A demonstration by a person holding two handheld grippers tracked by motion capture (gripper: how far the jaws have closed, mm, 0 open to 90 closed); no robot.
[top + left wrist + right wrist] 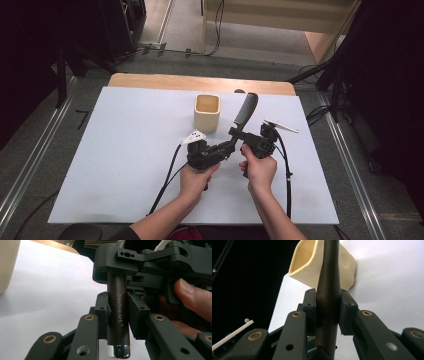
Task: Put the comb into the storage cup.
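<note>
While clamped by both the left gripper and right gripper, brush held steady, head toward twelve o'clock, seemingly readying for cup.

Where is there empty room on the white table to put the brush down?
The big bare patch of the white table lies left of the cup and the left gripper. A narrower strip runs along the right edge, past the right gripper. The middle is crowded: both grippers are shut on the brush, beside the cup.
</note>
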